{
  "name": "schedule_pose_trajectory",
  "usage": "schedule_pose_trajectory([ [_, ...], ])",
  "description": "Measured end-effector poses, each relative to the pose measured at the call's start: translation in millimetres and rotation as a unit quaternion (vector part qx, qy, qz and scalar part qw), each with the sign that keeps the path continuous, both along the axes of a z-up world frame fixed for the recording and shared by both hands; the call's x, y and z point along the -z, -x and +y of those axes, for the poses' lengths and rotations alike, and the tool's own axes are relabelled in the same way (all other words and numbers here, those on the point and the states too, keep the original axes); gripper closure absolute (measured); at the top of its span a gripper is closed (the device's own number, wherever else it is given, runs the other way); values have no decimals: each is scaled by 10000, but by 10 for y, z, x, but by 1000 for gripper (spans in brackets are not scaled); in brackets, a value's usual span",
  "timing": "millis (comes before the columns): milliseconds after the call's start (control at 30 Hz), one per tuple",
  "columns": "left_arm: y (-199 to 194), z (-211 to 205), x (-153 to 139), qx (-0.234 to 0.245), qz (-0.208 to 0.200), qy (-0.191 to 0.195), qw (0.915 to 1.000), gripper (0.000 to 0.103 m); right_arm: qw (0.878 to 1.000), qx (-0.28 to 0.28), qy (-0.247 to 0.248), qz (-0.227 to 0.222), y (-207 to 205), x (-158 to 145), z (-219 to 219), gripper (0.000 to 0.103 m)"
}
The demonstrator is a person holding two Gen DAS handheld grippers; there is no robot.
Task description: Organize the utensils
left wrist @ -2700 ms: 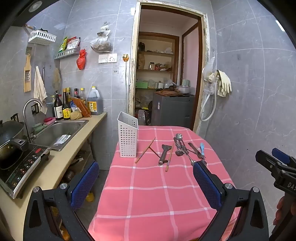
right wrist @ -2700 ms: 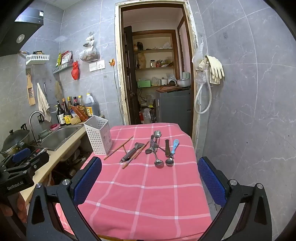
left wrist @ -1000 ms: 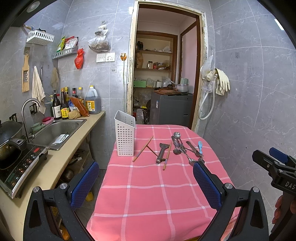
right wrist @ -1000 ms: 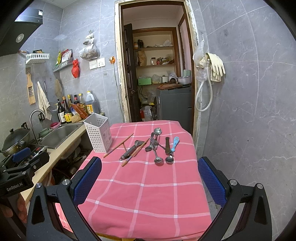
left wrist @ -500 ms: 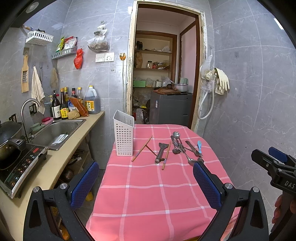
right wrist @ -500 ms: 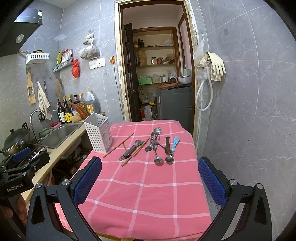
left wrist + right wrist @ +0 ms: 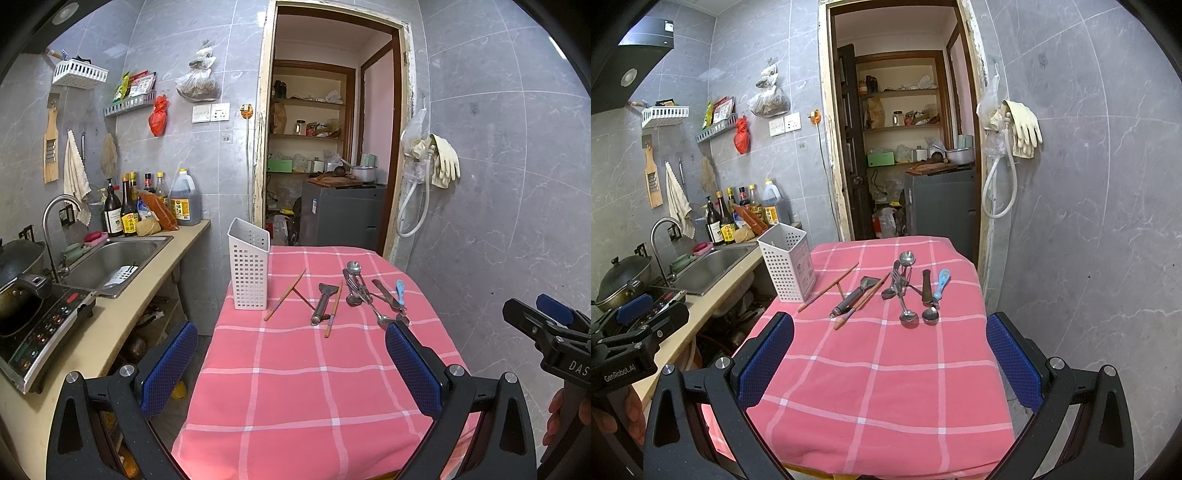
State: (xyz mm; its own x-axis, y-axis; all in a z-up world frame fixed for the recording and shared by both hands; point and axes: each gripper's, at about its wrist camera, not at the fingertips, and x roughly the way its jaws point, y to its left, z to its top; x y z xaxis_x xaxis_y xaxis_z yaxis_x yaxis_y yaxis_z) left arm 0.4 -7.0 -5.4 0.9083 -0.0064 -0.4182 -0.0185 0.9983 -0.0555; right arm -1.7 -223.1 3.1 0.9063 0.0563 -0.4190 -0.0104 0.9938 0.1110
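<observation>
Loose utensils (image 7: 897, 291) lying on the pink-clothed counter (image 7: 879, 369) just right of the white holder (image 7: 788, 267), long axes mostly pointing away. Both grippers, left (image 7: 291, 365) and right (image 7: 890, 358), well short, fingers spread apart, empty; right slightly nearer the spoons (image 7: 916, 314).

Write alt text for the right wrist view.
An open hand-held gripper hovers over a pink checked tablecloth where chopsticks, a scraper and spoons lie loose beside an upright white perforated utensil holder. Sink counter at left.
</observation>
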Motion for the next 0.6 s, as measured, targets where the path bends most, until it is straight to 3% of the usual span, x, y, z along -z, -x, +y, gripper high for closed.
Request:
schedule_pose_trajectory([
  [600, -26, -1, 78, -11, 9, 15, 10000, 1, 10000, 10, -19, -31, -22, 42, 20, 1],
])
